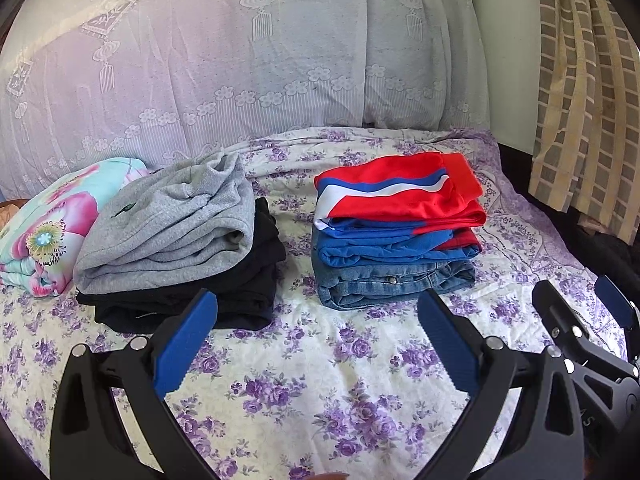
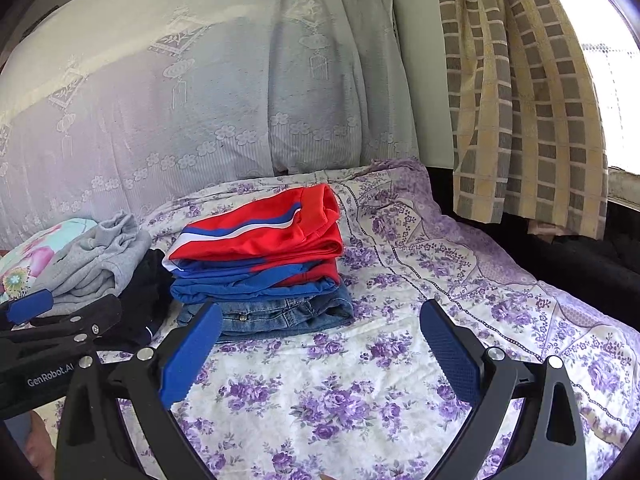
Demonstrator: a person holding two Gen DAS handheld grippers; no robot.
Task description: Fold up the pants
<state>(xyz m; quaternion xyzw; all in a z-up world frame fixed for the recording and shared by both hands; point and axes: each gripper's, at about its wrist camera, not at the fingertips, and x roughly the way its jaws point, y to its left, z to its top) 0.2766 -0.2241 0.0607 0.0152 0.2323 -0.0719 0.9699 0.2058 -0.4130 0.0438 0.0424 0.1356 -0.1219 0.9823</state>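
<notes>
Two piles of pants lie on the floral bedsheet [image 1: 304, 392]. On the left, loosely folded grey pants [image 1: 168, 228] rest on black pants [image 1: 240, 296]. On the right, neatly folded red-and-blue pants [image 1: 400, 196] top blue ones and a pair of jeans [image 1: 392, 284]. My left gripper [image 1: 316, 340] hovers open over bare sheet in front of both piles, holding nothing. My right gripper [image 2: 320, 344] is open too, empty, just in front of the jeans [image 2: 280, 316] and beside the red pants [image 2: 264, 232]. Each gripper shows at the edge of the other's view.
A flowered turquoise bundle [image 1: 44, 220] lies at the far left. A lace-covered headboard or pillows [image 1: 240, 60] stand behind the piles. A checked curtain [image 2: 520, 100] hangs at the right, over the bed's dark edge. Bare sheet stretches to the right of the red pile.
</notes>
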